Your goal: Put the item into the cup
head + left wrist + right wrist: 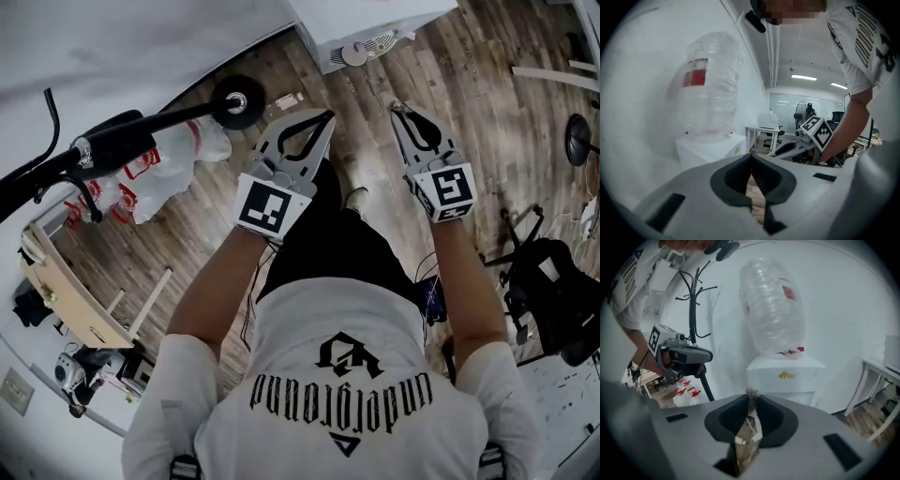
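My right gripper (751, 397) is shut on a small brown paper sachet (747, 434) with a white tag; it stands upright between the pads. From the head view, that gripper (400, 109) is held out over the wooden floor, its jaws together. My left gripper (751, 157) is shut with its tips touching and nothing between them, only floor showing through the gap below. It (326, 116) hovers to the left of the right one, at about the same height. No cup shows in any view.
A clear plastic bag with red print (773, 310) rests on a white box (787, 373) by the wall. A black coat stand (141, 127) leans across the left, a white cabinet (366, 28) and small fan (354, 53) lie ahead, and a black chair (548, 291) is right.
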`<action>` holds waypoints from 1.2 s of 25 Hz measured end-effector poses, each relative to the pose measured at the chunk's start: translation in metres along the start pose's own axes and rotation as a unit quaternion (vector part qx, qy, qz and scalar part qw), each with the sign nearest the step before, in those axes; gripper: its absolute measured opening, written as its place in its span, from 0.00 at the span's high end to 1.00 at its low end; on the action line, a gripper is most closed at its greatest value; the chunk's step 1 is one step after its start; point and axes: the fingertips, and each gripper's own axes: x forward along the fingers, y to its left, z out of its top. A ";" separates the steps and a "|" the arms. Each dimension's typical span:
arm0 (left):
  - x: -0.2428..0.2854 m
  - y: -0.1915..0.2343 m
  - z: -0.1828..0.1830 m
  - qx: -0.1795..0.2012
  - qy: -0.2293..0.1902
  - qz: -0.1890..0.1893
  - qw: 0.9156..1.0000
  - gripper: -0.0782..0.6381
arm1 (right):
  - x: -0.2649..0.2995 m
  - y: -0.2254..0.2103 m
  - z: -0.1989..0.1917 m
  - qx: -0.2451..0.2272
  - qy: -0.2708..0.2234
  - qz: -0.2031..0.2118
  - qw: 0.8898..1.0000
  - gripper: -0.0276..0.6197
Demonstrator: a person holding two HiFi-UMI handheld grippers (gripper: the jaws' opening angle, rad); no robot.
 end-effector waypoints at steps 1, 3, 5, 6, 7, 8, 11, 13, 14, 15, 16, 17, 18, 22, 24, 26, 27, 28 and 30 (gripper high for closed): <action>0.005 0.007 -0.009 0.000 0.003 0.002 1.000 0.88 | 0.012 -0.004 -0.010 0.001 0.006 -0.002 1.000 0.86; 0.015 0.020 -0.028 0.001 0.012 0.005 1.000 0.88 | 0.036 -0.013 -0.031 0.005 0.017 -0.006 1.000 0.86; 0.026 0.028 -0.048 0.003 0.020 0.007 1.000 0.88 | 0.058 -0.021 -0.051 0.010 0.028 -0.009 1.000 0.86; 0.033 0.032 -0.059 0.003 0.023 0.007 1.000 0.88 | 0.068 -0.025 -0.061 0.012 0.033 -0.010 0.999 0.86; 0.039 0.034 -0.069 0.000 0.026 0.007 1.000 0.88 | 0.079 -0.028 -0.072 0.014 0.038 -0.010 0.999 0.86; 0.046 0.037 -0.080 -0.003 0.028 0.007 1.000 0.88 | 0.089 -0.032 -0.083 0.015 0.044 -0.009 0.999 0.86; 0.066 0.045 -0.110 -0.006 0.033 0.005 0.999 0.88 | 0.119 -0.043 -0.113 0.015 0.058 -0.008 0.998 0.86; 0.077 0.051 -0.130 -0.005 0.038 0.004 0.999 0.88 | 0.138 -0.049 -0.130 0.012 0.066 -0.009 0.998 0.86; 0.081 0.053 -0.140 -0.004 0.040 0.002 0.999 0.88 | 0.147 -0.052 -0.138 0.011 0.071 -0.010 0.997 0.86; 0.085 0.055 -0.150 -0.003 0.042 0.000 0.999 0.88 | 0.156 -0.055 -0.145 0.010 0.076 -0.012 0.997 0.86; 0.088 0.057 -0.159 -0.002 0.044 -0.002 0.999 0.88 | 0.165 -0.057 -0.152 0.010 0.080 -0.013 0.997 0.86; 0.091 0.060 -0.168 -0.003 0.045 -0.003 0.999 0.88 | 0.174 -0.059 -0.158 0.009 0.084 -0.014 0.996 0.86; 0.093 0.063 -0.176 -0.006 0.047 -0.002 0.999 0.88 | 0.183 -0.060 -0.164 0.009 0.088 -0.014 0.996 0.86; 0.098 0.070 -0.202 -0.018 0.060 0.001 0.998 0.88 | 0.210 -0.069 -0.185 0.007 0.102 -0.022 0.994 0.86; 0.101 0.071 -0.209 -0.022 0.062 0.003 0.998 0.88 | 0.218 -0.076 -0.194 0.014 0.112 -0.033 0.993 0.85; 0.105 0.073 -0.214 -0.022 0.065 0.005 0.998 0.88 | 0.224 -0.081 -0.199 0.019 0.117 -0.039 0.992 0.85; 0.106 0.074 -0.215 -0.020 0.066 0.005 0.998 0.88 | 0.227 -0.082 -0.201 0.018 0.120 -0.038 0.992 0.85; 0.107 0.074 -0.215 -0.020 0.067 0.005 0.998 0.88 | 0.229 -0.082 -0.203 0.013 0.123 -0.036 0.992 0.85; 0.108 0.075 -0.214 -0.021 0.066 0.005 0.998 0.88 | 0.234 -0.081 -0.207 0.003 0.129 -0.034 0.991 0.83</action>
